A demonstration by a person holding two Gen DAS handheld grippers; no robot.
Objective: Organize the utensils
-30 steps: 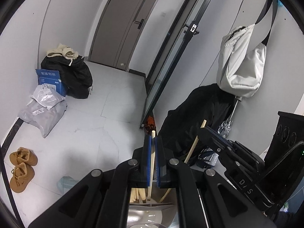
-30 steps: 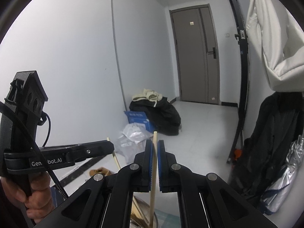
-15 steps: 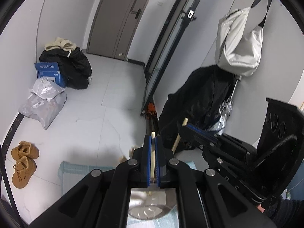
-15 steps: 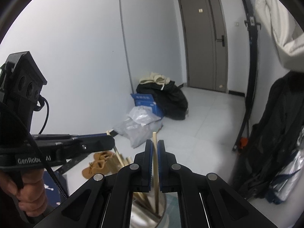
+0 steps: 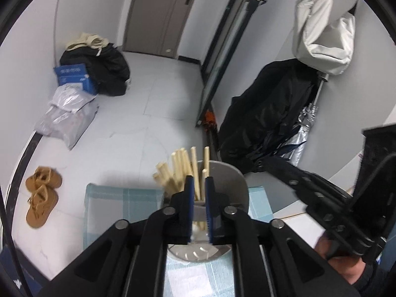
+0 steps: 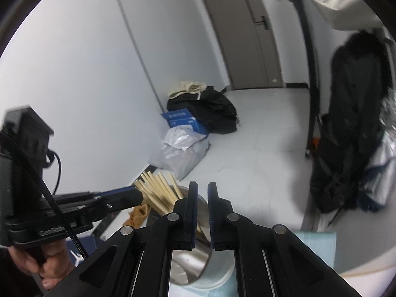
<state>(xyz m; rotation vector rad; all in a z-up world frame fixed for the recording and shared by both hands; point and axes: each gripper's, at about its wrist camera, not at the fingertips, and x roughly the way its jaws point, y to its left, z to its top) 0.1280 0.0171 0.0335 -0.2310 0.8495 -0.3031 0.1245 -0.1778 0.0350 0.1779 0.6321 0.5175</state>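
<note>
Left wrist view: a second ago the left tongs (image 5: 198,193) were clamped on a single chopstick with the metal cup only just showing at the bottom edge. Now the cup (image 5: 230,180) fills the space right under the blue pads, and the pads are opening, with a visible gap between them. The chopsticks (image 5: 184,170) stand in the cup, leaning toward its left rim; roughly eight pale tips can be counted, though blur makes the number uncertain. One or two sticks show through the gap between the pads, but the pads do not press on them. The one cup sits on a pale blue checked cloth (image 5: 118,203) on the counter. The right tongs (image 5: 279,170) reach in from the right, their tips just beside the cup rim. On the floor beyond are two brown shoes (image 5: 40,195).

Right wrist view: earlier the right tongs (image 6: 202,193) held one chopstick upright between the pads. Now the pads are parting and nothing lies between them; bare floor shows through the gap. The chopsticks (image 6: 158,193) lean in a fan just left of the tongs, about eight of them, inside the cup (image 6: 198,262), which lies directly below the pads. The left tongs (image 6: 133,196) come in from the left, their tips touching or just beside the bundle; I cannot tell which.
</note>
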